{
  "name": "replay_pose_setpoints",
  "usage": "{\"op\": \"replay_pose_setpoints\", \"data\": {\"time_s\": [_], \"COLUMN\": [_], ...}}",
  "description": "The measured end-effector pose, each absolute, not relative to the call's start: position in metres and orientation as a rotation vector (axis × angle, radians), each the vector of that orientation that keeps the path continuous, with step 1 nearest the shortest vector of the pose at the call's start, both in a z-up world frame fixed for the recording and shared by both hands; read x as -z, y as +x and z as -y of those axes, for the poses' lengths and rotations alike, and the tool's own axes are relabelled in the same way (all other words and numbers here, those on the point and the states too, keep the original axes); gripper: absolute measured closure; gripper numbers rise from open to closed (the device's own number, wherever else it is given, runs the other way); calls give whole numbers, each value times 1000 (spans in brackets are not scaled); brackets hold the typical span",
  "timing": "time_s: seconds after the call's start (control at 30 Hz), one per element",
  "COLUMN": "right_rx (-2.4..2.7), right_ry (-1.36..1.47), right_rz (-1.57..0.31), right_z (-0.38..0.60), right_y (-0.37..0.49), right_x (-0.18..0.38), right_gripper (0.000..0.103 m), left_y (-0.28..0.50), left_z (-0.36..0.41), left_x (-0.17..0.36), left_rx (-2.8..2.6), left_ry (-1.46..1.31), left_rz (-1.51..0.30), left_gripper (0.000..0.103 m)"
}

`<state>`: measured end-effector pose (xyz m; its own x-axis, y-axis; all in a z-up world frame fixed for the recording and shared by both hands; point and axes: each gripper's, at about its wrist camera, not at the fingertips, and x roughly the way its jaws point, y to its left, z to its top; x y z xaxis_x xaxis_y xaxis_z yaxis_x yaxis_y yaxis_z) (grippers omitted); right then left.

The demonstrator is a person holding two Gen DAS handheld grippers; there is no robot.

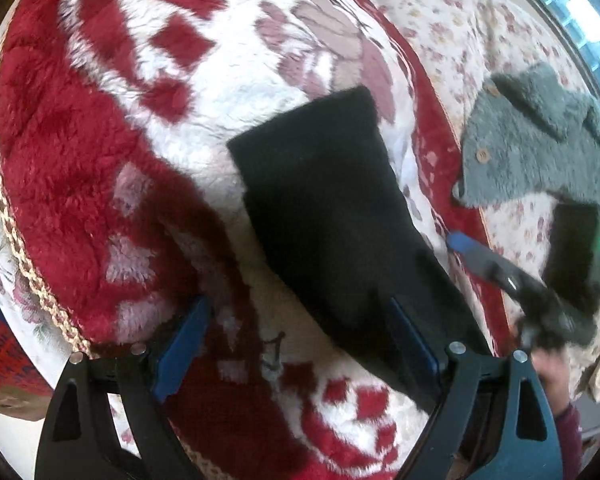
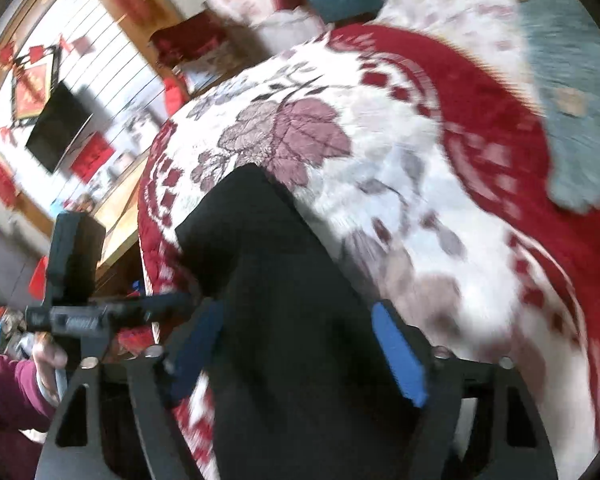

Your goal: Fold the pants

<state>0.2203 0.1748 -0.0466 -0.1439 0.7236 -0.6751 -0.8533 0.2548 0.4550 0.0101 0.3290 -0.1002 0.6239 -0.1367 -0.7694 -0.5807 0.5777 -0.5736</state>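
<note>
Left wrist view: left gripper (image 1: pixel 296 344), fingers spread wide, holding nothing. Black pants (image 1: pixel 324 216) lie as a narrow, already doubled strip on a red-and-white plush blanket (image 1: pixel 100 160), running forward from between the fingers; the near end passes just inside the right-hand finger (image 1: pixel 412 344). A grey fleece garment (image 1: pixel 540 140) lies well beyond the right-hand finger, on a floral sheet (image 1: pixel 440 20).

Right wrist view (motion-blurred): right gripper (image 2: pixel 300 352), fingers likewise wide apart and empty. The pants (image 2: pixel 284 288) fill the gap between the fingers and extend forward; the far edge (image 2: pixel 220 208) sits ahead and to the left. The left gripper's body (image 2: pixel 76 312) shows beyond the left-hand finger.

Risks, as judged: thick pile may be pinched along with the cloth, dragging the blanket; gripping only the top layer would let the lower layer slide and skew the fold.
</note>
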Motion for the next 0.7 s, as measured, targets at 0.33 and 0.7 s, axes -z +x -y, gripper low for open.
{"op": "replay_pose_setpoints", "data": {"time_s": [0.33,0.7], "right_rx": [-1665,-1737], "right_ry": [-296,-247], "right_rz": [-1153,-1096], "right_z": [-261,-248], "right_y": [235,213], "right_x": [82,54], "right_gripper": [46,93], "left_y": [24,33], "left_z": [-322,-310], "left_x": [106,103], "left_rx": [-279,-293], "left_ry": [-898,-820], "left_rz": [-877,-889], "left_gripper": [0,0]}}
